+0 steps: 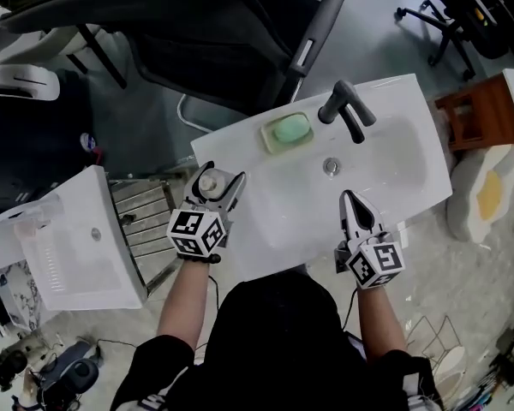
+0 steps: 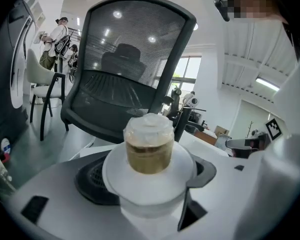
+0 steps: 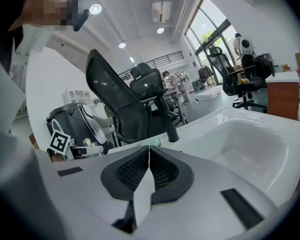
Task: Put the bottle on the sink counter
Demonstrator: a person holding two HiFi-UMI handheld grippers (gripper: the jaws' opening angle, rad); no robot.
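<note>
- We grip the bottle [image 2: 149,145] in our left tongs [image 1: 217,179], spread wide, at the worktop's [image 1: 240,144] left edge.
- Our right tongs [image 1: 352,200] sit closed and empty near its front edge.

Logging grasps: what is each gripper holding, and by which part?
Left gripper grips the bottle around its white body, below the cap; right gripper holds nothing.

Bright, even light comes from round ceiling lamps [image 3: 95,8] and tall far windows [image 3: 210,29]. The glossy white ceramic sink [image 1: 394,169] throws soft glare; shadows are faint. Both gripper views bulge and darken at their edges.
</note>
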